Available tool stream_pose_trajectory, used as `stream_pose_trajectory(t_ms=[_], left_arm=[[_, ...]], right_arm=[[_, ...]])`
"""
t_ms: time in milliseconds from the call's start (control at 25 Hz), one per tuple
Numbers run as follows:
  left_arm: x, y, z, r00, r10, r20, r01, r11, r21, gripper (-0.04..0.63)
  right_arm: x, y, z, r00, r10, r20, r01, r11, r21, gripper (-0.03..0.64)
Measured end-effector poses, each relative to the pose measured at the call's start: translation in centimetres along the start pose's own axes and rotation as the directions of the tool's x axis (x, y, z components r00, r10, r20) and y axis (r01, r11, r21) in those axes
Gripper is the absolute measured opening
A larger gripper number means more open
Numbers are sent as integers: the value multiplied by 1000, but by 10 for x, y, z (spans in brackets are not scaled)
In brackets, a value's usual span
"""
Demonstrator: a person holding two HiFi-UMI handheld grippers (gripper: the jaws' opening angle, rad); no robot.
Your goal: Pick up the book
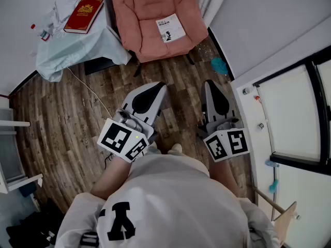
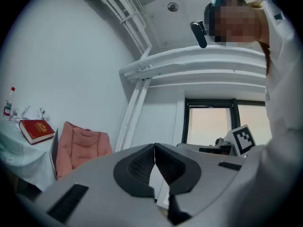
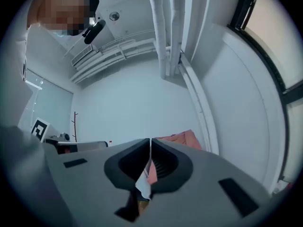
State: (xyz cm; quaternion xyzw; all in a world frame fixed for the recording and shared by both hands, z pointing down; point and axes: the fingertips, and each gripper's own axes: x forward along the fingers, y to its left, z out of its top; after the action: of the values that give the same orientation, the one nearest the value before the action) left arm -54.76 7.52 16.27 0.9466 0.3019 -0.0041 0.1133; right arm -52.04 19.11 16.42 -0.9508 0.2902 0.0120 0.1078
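Claws: I read left gripper (image 1: 156,88) and right gripper (image 1: 211,83) both closed, empty.
Book: red book (image 1: 84,15) well ahead-left of them (on table (image 1: 72,49)).

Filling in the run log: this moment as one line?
left gripper: shut, empty | right gripper: shut, empty | red book: on cloth-covered table | white booklet: on pink chair | pickup: not started

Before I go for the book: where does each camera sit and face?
Head view: on the head, steeply down at floor, pink chair, red book; shows torso, left gripper, right gripper.
Left gripper view: on it, facing chair, red book, window; own shut jaws.
Right gripper view: on it, facing wall, chair; own shut jaws.
Shared: all three show the chair.
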Motion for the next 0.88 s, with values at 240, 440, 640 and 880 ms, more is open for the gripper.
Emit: stream_pose_trajectory(t_ms=[240,440,640,880], left_arm=[[1,4,1,1000,2,6,-2,1000,-7,5],[2,5,2,1000,-4,2,4,1000,7,5],[-5,10,2,1000,3,-1,-3,1000,9,5],[-22,30,2,1000,18,-8,-18,1000,9,5]], right_arm=[[2,1,1,1000,-1,0,1,1000,-10,34],[4,7,-1,1000,12,-5,-12,1000,-14,34],[5,12,1,1000,-1,8,2,998,-63,35],[16,22,-2,999,-18,29,19,998,-63,35]])
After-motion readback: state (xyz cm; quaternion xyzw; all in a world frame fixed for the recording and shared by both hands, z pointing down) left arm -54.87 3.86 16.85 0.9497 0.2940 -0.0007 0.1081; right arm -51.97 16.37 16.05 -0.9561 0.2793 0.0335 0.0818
